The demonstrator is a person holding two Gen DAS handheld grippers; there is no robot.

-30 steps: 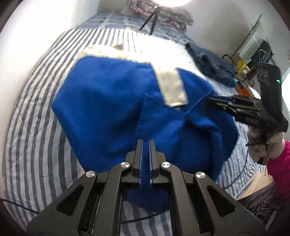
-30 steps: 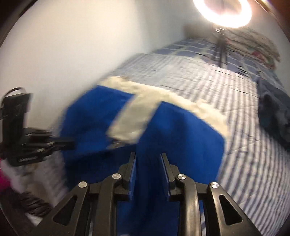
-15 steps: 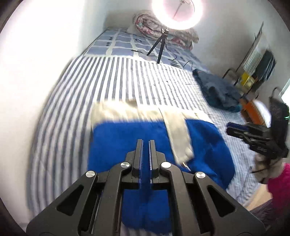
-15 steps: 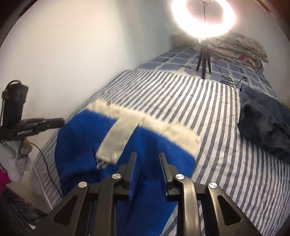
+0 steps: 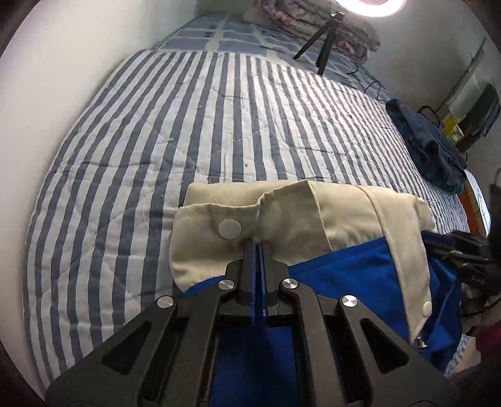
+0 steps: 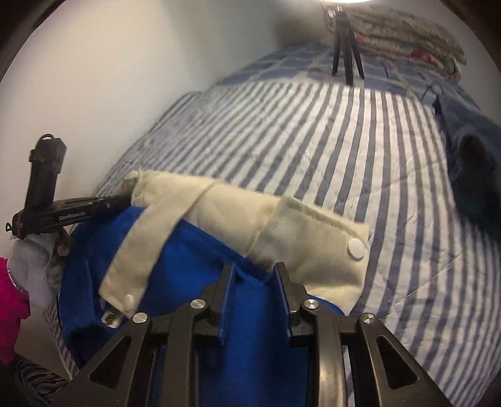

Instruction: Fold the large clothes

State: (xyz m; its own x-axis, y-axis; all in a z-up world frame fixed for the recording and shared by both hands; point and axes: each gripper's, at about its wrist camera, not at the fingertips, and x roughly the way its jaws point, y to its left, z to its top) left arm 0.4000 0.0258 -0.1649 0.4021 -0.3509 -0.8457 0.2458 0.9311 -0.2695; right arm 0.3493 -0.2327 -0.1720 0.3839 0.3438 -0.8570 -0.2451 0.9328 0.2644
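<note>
A blue garment (image 5: 353, 275) with a cream waistband (image 5: 281, 213) lies at the near end of the striped bed. My left gripper (image 5: 257, 245) is shut on the garment's blue cloth just below the cream band and its white snap. In the right wrist view the same garment (image 6: 194, 260) fills the foreground, and my right gripper (image 6: 253, 269) has blue cloth bunched between its fingers below the cream band (image 6: 238, 216). The left gripper (image 6: 75, 211) shows at the left there, at the band's far corner. The right gripper (image 5: 460, 253) shows at the right edge of the left wrist view.
A striped quilt (image 5: 219, 125) covers the bed beside a white wall (image 5: 62, 78). A dark blue pile of clothes (image 5: 429, 147) lies at the right. A ring-light tripod (image 5: 322, 47) and folded bedding (image 5: 313, 22) stand at the far end.
Both grippers have carried the held blue cloth forward over the garment toward the cream waistband. The garment now lies doubled, with much more bare quilt showing beyond it.
</note>
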